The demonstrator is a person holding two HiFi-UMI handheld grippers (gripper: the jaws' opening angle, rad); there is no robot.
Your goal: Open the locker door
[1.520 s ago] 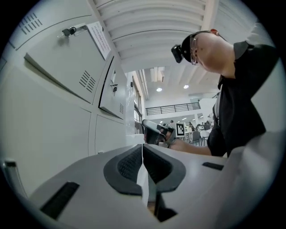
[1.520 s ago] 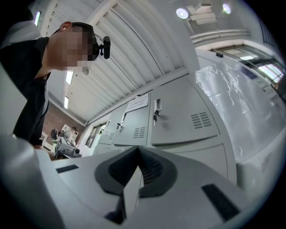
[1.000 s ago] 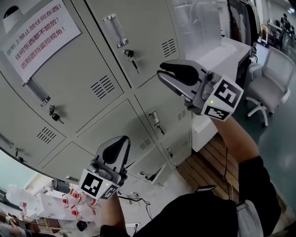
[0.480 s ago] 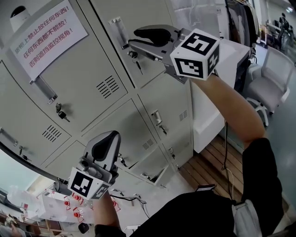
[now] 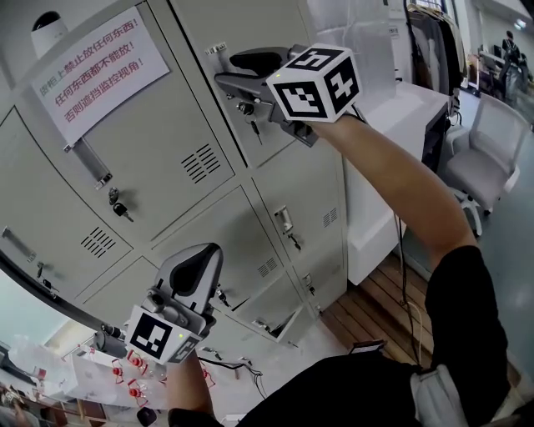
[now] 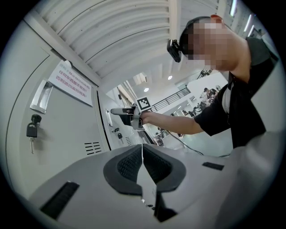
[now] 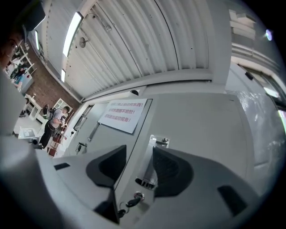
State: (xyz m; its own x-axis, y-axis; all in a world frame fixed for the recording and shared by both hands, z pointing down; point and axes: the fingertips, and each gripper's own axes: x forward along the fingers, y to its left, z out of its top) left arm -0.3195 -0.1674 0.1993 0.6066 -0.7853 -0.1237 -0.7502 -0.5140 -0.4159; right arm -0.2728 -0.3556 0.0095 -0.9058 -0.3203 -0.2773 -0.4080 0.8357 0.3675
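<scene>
Right tongs (image 5: 227, 70) raised at 12 o'clock of the head view, jaws opening wide and straddling the silver vertical pull handle (image 7: 147, 163) of the grey metal locker door (image 5: 250, 25). Pads not pressing it, so no grip yet. Wide spread likely meant to clear the handle before clamping. Small key (image 7: 128, 203) sits in the round lock (image 7: 137, 196) at 6 o'clock of the handle. Door looks closed. Left tongs (image 6: 143, 163) pressed together, empty, parked low at 7 o'clock, out of the way.

Bright ceiling light, sharp focus, fisheye-warped edges
</scene>
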